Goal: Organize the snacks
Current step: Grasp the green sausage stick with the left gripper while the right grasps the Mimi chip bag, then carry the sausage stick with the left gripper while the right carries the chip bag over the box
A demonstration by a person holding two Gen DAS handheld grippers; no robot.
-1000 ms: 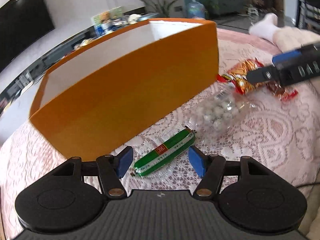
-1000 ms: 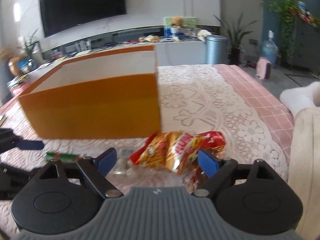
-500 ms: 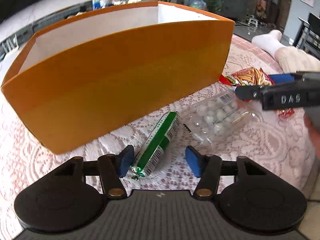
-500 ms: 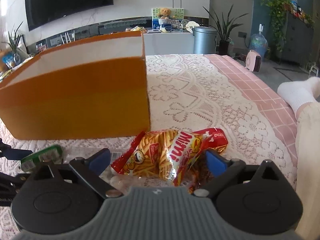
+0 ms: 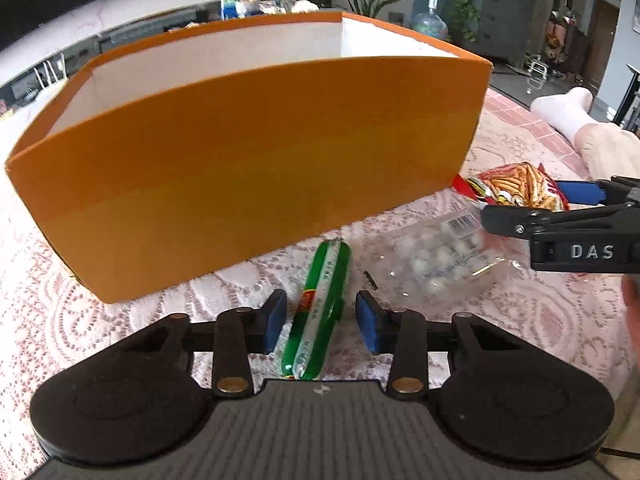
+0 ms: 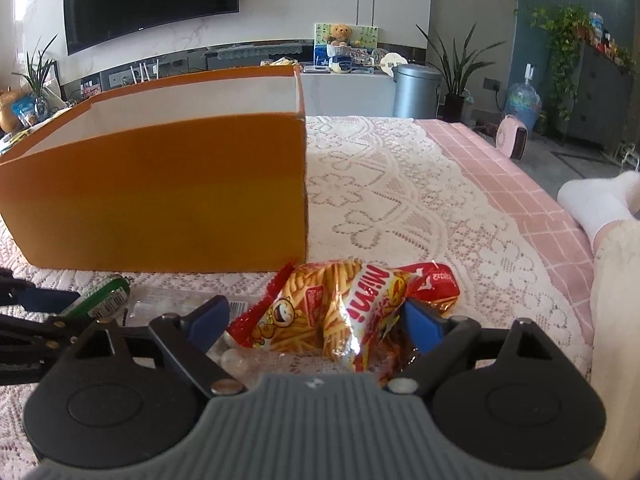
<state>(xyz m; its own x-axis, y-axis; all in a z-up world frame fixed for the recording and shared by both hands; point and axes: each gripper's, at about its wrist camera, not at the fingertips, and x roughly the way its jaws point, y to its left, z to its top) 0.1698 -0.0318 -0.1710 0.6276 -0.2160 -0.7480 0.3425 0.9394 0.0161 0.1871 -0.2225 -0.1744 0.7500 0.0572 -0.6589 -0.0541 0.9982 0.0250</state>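
- Left wrist view: the left gripper [image 5: 321, 322] pointed slantwise down at the lace-covered table [image 5: 520, 320], just in front of the orange box [image 5: 248, 168].
- Its fingers [image 5: 275, 320] had just been closing and stood on either side of the green sausage stick [image 5: 320, 304], with a narrow gap left on each side, so nothing was gripped.
- The sausage stick lay flat on the lace, its far end close to the near wall of the orange box.
- A clear packet of white balls [image 5: 436, 260] lay to the right of the sausage stick, also in front of the box.
- The right gripper [image 5: 568, 204] reached in from the right edge past the box's right corner, its fingers either side of the red chips bag [image 5: 516, 188].
- A bit of a hand [image 5: 632, 308] showed at the right edge below that gripper.
- Right wrist view: the right gripper [image 6: 316, 322] also tilted down at the table [image 6: 400, 200], before the right corner of the orange box [image 6: 160, 192].
- Its fingers [image 6: 210, 316] had just been closing a little and stood wide around the red chips bag [image 6: 340, 312]; the right pad lay against the crumpled foil, the left pad was apart from it, so no grip.
- The chips bag lay on the lace partly over the clear packet [image 6: 236, 354], just in front of the box.
- The green sausage stick [image 6: 104, 298] and the left gripper [image 6: 48, 308] showed at the left, near the box's front wall.
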